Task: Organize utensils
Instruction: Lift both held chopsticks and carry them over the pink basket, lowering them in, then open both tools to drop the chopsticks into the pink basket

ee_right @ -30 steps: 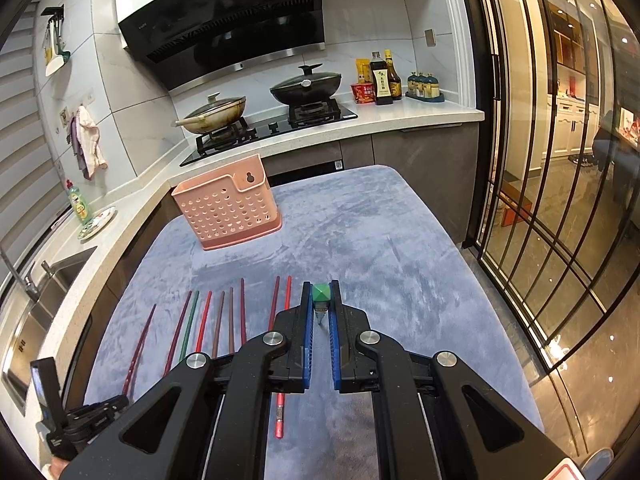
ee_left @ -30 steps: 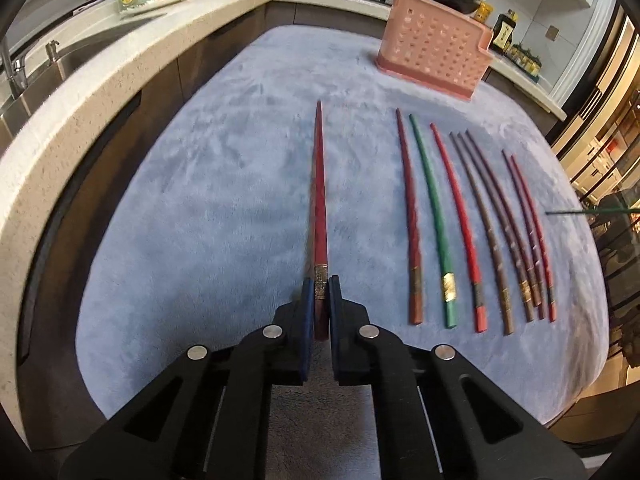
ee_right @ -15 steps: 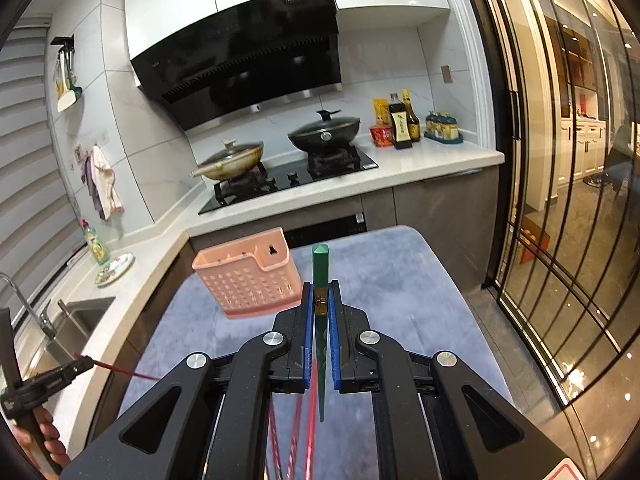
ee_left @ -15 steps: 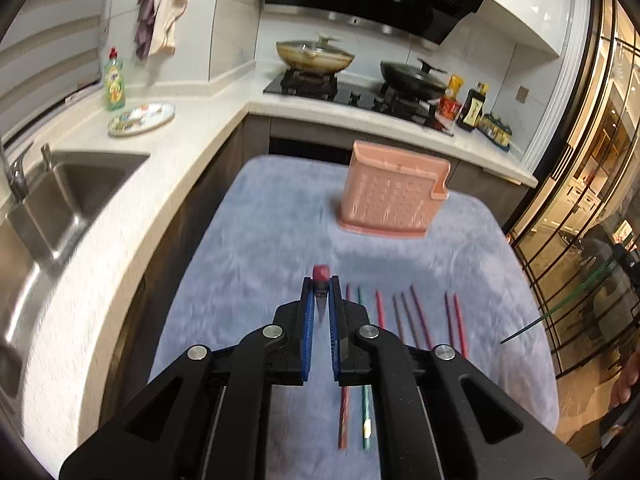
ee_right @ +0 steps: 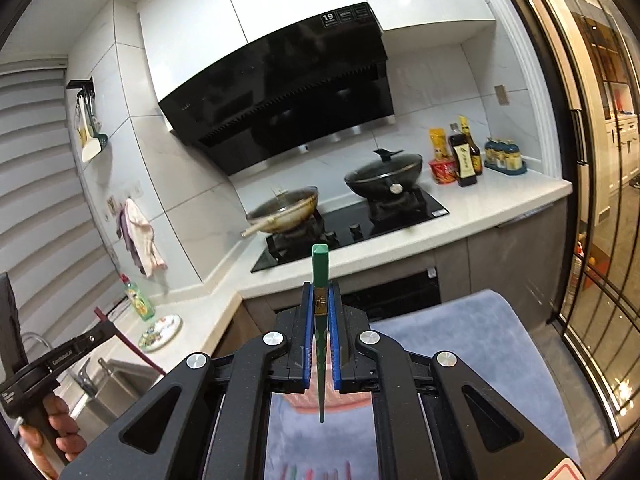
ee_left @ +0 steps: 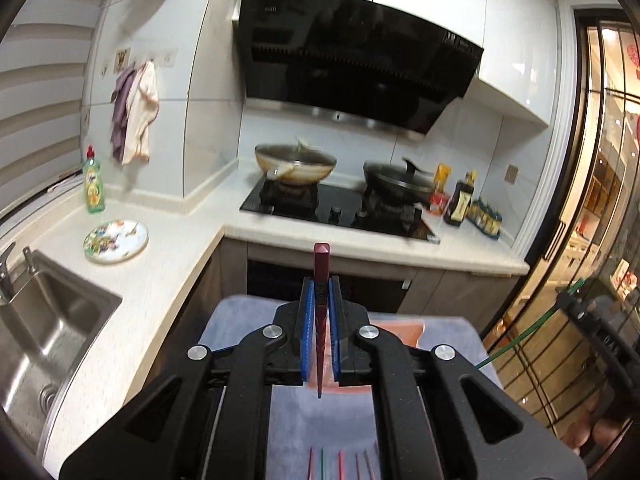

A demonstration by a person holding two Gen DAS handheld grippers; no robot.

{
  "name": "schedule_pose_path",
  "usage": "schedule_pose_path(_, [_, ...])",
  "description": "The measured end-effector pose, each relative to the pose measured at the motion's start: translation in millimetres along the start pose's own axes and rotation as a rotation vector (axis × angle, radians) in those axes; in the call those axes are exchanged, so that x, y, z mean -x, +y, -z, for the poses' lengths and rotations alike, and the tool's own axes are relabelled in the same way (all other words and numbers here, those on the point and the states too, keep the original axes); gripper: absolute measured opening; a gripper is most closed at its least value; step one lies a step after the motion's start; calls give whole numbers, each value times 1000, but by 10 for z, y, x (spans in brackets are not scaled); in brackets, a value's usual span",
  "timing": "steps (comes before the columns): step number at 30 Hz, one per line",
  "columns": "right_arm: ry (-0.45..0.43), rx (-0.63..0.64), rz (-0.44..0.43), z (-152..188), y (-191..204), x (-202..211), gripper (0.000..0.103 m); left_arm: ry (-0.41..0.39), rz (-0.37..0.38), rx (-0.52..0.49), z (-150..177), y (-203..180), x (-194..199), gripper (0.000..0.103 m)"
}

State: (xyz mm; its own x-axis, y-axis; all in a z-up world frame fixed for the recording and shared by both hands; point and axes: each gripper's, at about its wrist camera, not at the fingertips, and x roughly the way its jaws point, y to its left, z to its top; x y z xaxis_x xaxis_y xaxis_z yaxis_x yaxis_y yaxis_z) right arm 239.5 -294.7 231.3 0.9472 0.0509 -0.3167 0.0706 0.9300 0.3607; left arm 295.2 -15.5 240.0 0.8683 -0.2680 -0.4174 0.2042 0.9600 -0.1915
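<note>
Left gripper (ee_left: 319, 344): jaws clamped on a dark red chopstick (ee_left: 321, 276); the thick square end stands up above the blue pads, the thin tip hangs down below them.
Right gripper (ee_right: 320, 344): jaws clamped on a green chopstick (ee_right: 320, 268), held the same way, thick end up, gold band between the pads, tip pointing down.
Change, left: a second ago the red chopstick lay flat on the cloth with the gripper closed on its thick end; now it is lifted clear and upright.
Change, right: the green chopstick was already gripped a second ago, low over the cloth; it now hangs above the holder.
Pink holder (ee_left: 404, 330): on the grey cloth (ee_left: 240, 320), mostly hidden behind both grippers; in each wrist view the chopstick tip lines up over its pink rim.
Remaining chopsticks (ee_left: 340, 464): a row on the cloth nearest the cameras, well short of the holder; only their ends show.
Other hand (ee_right: 52, 436): seen at the left edge of the right wrist view, carrying the left gripper.
Task standing, judged: both sticks are picked up and carried to the holder; lowering the tips in and letting go appears to be next, then the row on the cloth.
Risk, judged: thin tips may catch on the rim if lowered off-centre.
</note>
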Motion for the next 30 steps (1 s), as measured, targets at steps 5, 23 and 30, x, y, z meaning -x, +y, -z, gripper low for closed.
schedule_pose_path(5, [-1, -5, -5, -188, 103, -485, 7, -62, 24, 36, -321, -121, -340, 7])
schedule_pose_path(23, [156, -31, 43, 349, -212, -1426, 7, 106, -8, 53, 260, -97, -1433, 7])
schedule_pose_path(30, [141, -50, 47, 369, -275, -1327, 22, 121, -26, 43, 334, -103, -1453, 24])
